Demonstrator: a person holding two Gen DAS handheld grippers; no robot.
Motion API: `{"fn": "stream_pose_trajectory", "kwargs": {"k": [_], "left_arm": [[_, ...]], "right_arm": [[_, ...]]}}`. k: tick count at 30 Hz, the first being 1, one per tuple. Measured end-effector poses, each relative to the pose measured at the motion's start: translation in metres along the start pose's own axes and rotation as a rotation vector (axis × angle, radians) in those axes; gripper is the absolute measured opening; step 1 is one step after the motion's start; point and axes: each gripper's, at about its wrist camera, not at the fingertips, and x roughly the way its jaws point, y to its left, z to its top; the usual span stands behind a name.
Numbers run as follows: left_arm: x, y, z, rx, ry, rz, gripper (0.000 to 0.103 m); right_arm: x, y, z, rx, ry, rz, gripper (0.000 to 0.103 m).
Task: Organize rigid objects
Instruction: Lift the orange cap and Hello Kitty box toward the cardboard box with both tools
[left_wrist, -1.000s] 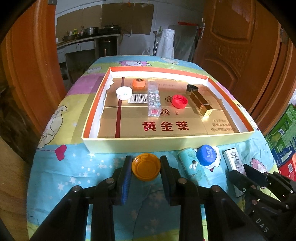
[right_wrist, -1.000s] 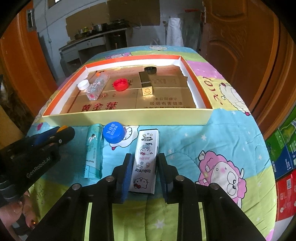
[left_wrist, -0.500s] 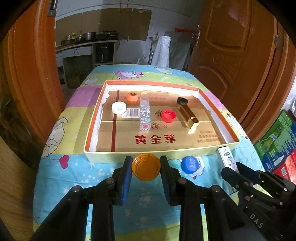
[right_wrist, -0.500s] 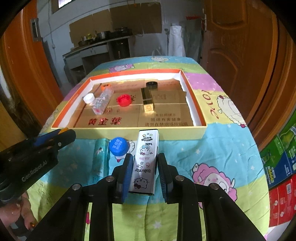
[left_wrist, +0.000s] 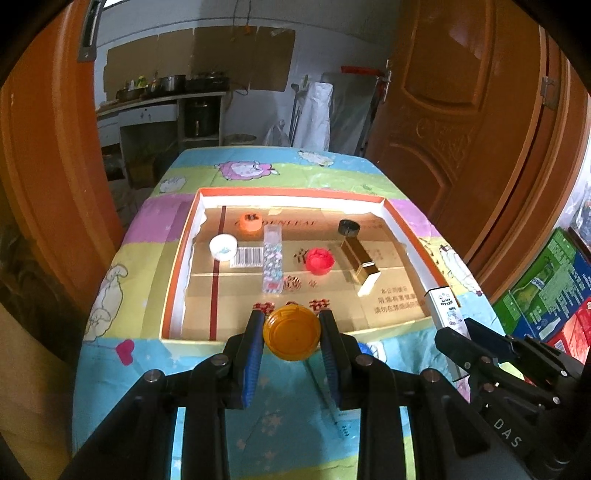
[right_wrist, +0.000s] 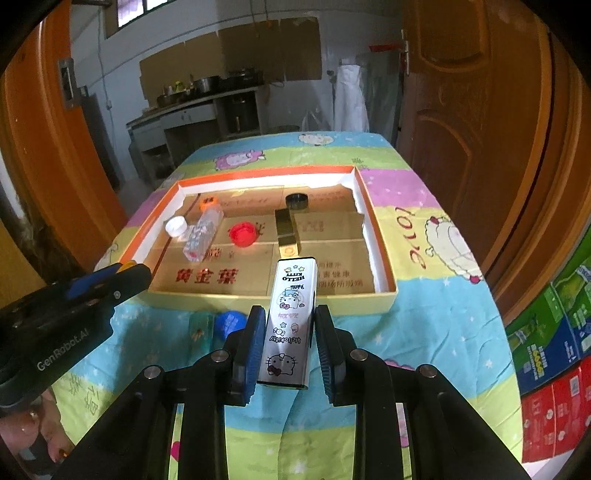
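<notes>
My left gripper (left_wrist: 291, 334) is shut on an orange round lid (left_wrist: 292, 334), held in the air above the near wall of the shallow cardboard tray (left_wrist: 177, 266). My right gripper (right_wrist: 289, 328) is shut on a white Hello Kitty tin (right_wrist: 290, 321), lifted off the cloth with its far end over the tray's (right_wrist: 384, 258) front edge. Inside the tray lie a white cap (left_wrist: 223, 247), an orange cap (left_wrist: 249, 221), a clear tube (left_wrist: 272, 258), a red cap (left_wrist: 319, 260), a gold box (left_wrist: 360, 262) and a black cap (left_wrist: 349, 227).
A blue cap (right_wrist: 229, 321) and a teal tube (right_wrist: 201, 330) lie on the cartoon-print cloth (right_wrist: 443, 314) in front of the tray. Wooden doors flank the table on both sides. Coloured cartons (right_wrist: 546, 350) are stacked at the right. A person's hand (right_wrist: 26, 432) shows at the lower left.
Both grippers have risen with their loads: the orange lid and the Hello Kitty tin left the cloth and now hang over the tray's front edge. The table looks farther below.
</notes>
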Motion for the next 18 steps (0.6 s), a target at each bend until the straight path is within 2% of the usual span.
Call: {"fn": "stream_pose_trajectory", "kwargs": {"k": [18], "left_arm": [[0.026, -0.019, 0.032, 0.021, -0.010, -0.031, 0.030]], "right_arm": [[0.007, -0.021, 0.043, 0.005, -0.056, -0.010, 0.028]]}}
